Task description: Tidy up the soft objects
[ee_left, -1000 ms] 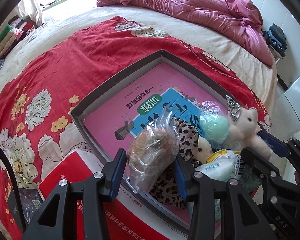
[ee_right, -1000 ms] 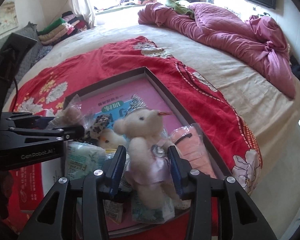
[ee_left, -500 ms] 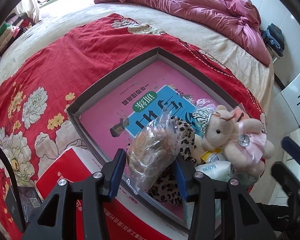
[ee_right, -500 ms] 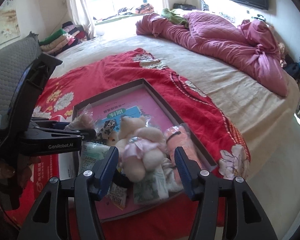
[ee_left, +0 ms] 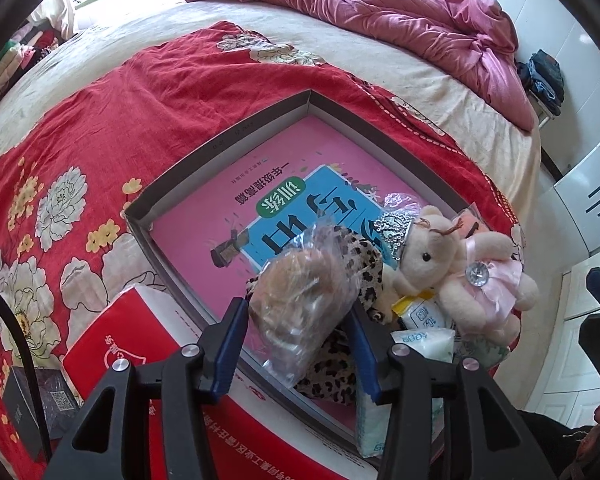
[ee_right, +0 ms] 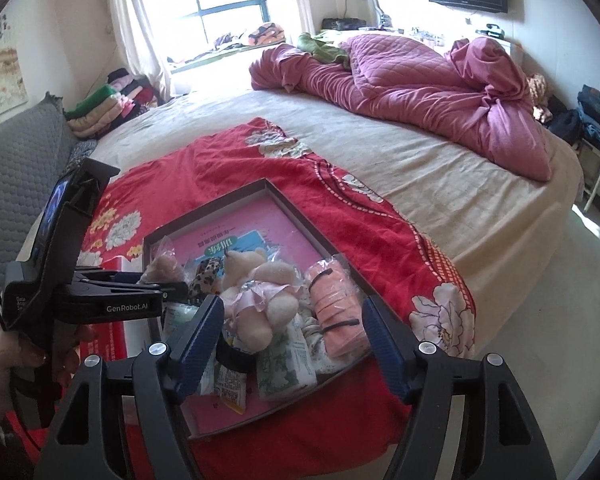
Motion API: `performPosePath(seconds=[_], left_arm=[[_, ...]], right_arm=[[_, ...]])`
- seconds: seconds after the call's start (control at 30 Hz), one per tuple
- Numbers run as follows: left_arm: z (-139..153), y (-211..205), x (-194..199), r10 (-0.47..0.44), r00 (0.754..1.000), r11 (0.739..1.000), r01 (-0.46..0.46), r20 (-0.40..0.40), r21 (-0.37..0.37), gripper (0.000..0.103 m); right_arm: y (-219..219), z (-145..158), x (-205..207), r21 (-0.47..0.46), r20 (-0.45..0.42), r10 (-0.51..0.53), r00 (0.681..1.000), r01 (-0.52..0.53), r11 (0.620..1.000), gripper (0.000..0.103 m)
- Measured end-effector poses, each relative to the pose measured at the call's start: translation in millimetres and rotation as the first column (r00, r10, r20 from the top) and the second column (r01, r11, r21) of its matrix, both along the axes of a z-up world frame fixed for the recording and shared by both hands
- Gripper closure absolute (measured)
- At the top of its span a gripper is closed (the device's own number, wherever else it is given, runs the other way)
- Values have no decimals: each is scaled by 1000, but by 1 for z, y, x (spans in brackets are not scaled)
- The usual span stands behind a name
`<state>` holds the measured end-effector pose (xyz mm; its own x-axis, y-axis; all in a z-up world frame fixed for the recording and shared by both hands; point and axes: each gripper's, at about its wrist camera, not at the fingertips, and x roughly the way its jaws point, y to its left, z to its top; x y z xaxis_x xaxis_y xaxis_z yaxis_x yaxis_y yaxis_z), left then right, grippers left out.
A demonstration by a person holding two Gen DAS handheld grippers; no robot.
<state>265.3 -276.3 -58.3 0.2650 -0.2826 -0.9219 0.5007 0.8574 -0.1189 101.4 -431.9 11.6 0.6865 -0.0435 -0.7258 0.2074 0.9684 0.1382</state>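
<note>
Left hand-held gripper: blue pads pinching a clear bag with a brownish soft lump inside; bag stands between the pads and rises just ahead of them, over the near corner of a shallow grey box.

Right hand-held gripper: jaws spread wide and opening, nothing between the pads. Teddy in a pink dress lies just ahead of it, loose, atop the heap in the box; peach cloth roll lies just inside its right finger line, packets directly below the gap.

Box contents, seen from the left gripper: pink-and-blue book flat on the floor ahead; leopard-print cloth directly behind and under the bag; teddy with silver crown to the right, apart from the pads; white packets below the teddy.

Beneath: red floral blanket on a bed; red-and-white carton just left of the left gripper.

Left view only: crown, book cover, carton top, small black box at far left.

Right view only: the hand holding the left gripper, seen side-on; window, wall television, folded clothes; pink quilt at the far end of the bed shows in both.
</note>
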Motion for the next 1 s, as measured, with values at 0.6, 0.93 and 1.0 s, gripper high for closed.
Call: performPosePath(seconds=[0.6,0.93,1.0], left_arm=[[16,17,-1,35,999,999,-34,37,-38,41],[51,39,-19,64,994,995,-57,89,-81,29],[65,48,-27,76,991,993,-65,107,-99,29]], right_arm=[[7,21,-8,-34,30,-8,1000,9,999,30],[17,39,-15,-65,76,-32,997,37,997,29],[22,43,-13,-70,83,-35,996,41,997,29]])
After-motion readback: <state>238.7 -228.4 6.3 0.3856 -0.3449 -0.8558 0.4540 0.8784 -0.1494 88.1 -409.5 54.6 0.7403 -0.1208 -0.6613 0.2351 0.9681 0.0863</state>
